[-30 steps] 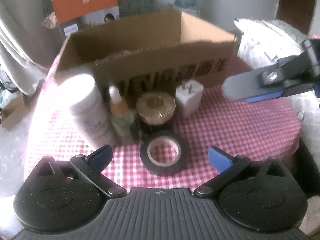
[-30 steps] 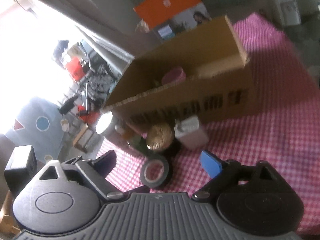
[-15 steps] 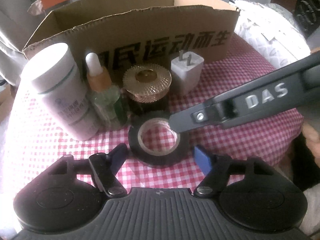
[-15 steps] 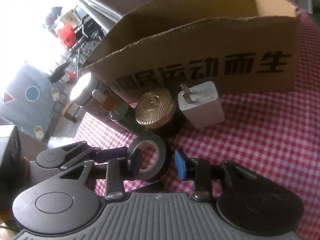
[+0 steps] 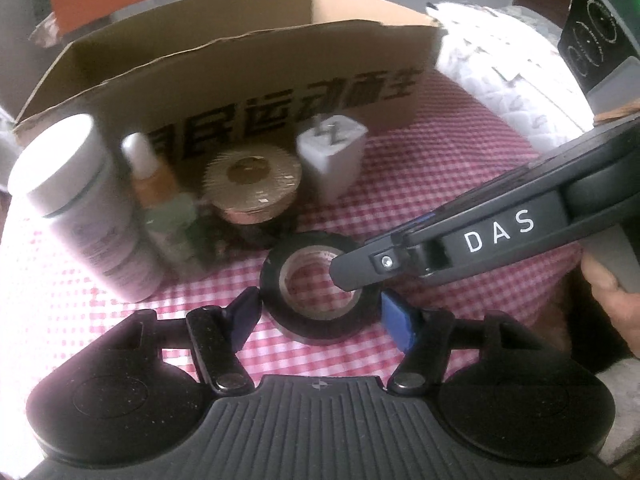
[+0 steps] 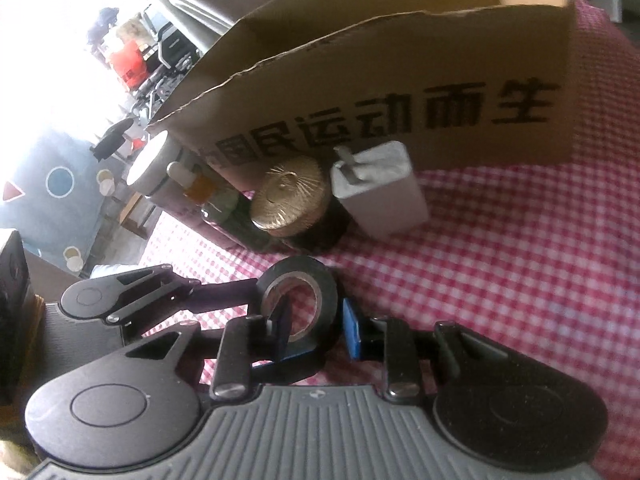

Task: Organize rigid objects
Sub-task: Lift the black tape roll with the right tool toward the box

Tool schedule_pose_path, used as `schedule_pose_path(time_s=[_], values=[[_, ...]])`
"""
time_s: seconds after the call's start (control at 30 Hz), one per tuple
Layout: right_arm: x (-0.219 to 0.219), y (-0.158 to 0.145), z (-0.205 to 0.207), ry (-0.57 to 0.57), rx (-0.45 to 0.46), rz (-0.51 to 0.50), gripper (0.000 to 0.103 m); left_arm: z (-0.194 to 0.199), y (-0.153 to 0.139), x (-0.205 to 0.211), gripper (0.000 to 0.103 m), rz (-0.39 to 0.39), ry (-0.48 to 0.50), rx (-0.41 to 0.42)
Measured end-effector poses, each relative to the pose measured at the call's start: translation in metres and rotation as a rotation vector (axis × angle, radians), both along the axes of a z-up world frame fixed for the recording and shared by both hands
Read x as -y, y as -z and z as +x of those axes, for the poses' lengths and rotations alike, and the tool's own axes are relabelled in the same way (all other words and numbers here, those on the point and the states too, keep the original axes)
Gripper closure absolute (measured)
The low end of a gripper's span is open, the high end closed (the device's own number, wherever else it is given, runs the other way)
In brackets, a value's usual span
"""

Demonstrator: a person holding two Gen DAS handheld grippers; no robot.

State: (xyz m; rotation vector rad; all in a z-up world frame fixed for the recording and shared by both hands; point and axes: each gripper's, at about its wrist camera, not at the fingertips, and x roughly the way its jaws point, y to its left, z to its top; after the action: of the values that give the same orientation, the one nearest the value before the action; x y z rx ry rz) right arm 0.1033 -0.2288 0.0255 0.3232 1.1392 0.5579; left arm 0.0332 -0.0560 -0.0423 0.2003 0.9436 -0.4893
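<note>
On the tape roll (image 5: 320, 322), both grippers angle down, closing.

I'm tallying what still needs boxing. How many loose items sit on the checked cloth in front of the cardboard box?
5: white bottle far left, dropper bottle beside it, gold-lidded jar in the middle, white charger at right, black tape roll nearest. More may hide behind them.

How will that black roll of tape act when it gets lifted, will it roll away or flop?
The tape roll lies flat on the checked cloth, so it probably won't roll unless stood on edge. It looks like a stiff ring, likely light. The right gripper pinching its wall should hold.
</note>
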Motion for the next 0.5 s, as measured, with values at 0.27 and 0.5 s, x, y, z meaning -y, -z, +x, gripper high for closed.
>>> schedule_pose_path(time_s=[0.27,0.5], values=[[0.011,-0.001,-0.010,0.004,0.011,-0.020,0.074,-0.003,0.002,0.013,0.037,0.019,0.041,0.003],[-0.001,-0.002,-0.011,-0.028,0.055,-0.072,0.074,0.004,0.008,0.022,0.037,0.038,0.052,0.012]])
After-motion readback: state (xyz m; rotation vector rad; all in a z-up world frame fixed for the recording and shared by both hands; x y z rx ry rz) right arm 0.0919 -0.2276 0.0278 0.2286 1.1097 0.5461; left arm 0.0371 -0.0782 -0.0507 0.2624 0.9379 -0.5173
